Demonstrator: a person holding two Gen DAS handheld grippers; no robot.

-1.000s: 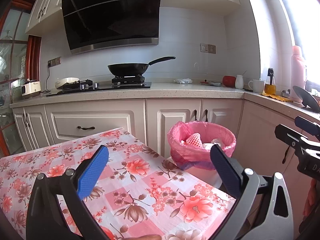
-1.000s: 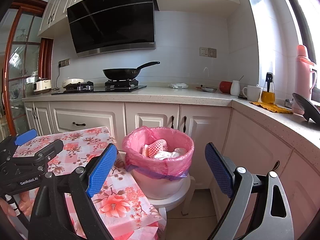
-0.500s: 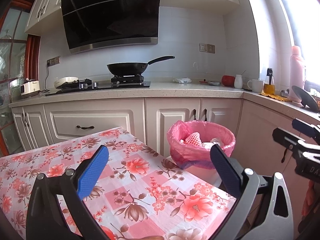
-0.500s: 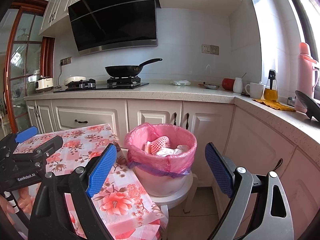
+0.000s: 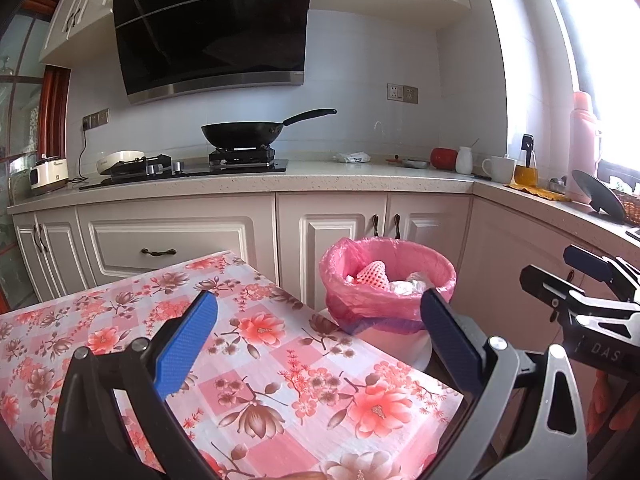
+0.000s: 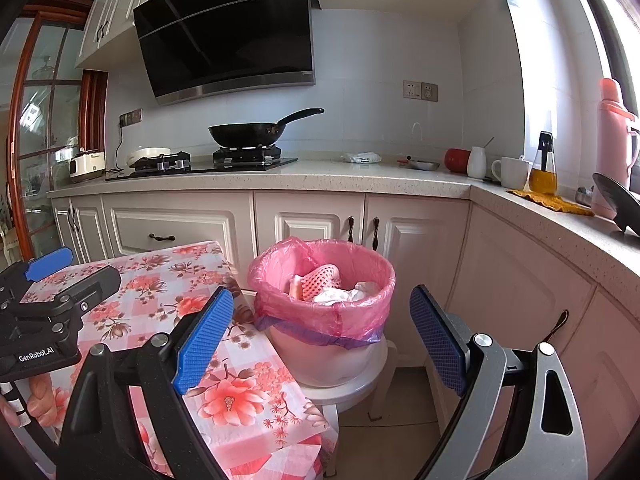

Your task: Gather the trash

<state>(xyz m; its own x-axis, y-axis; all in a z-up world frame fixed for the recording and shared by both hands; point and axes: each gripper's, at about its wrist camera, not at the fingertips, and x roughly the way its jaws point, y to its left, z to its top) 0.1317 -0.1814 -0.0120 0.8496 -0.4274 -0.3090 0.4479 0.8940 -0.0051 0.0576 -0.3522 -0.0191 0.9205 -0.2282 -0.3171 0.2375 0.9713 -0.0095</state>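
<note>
A white bin with a pink liner [image 5: 386, 304] [image 6: 320, 312] stands on a white stool beside the table. It holds a pink foam net [image 6: 320, 282] and crumpled white paper [image 6: 344, 294]. My left gripper [image 5: 320, 340] is open and empty, held above the floral tablecloth [image 5: 260, 360], left of the bin. My right gripper [image 6: 320, 340] is open and empty, in front of the bin. Each gripper shows at the edge of the other's view.
White cabinets and a counter [image 5: 280, 178] run behind and along the right. On it are a stove with a black wok [image 5: 248, 132], a white packet [image 5: 354, 157], cups, an oil bottle and a pink thermos [image 6: 612, 144]. Tiled floor lies under the stool [image 6: 348, 392].
Both grippers have drifted slightly; the bin sits a little further right in the right wrist view. Both grippers stay open and empty.
</note>
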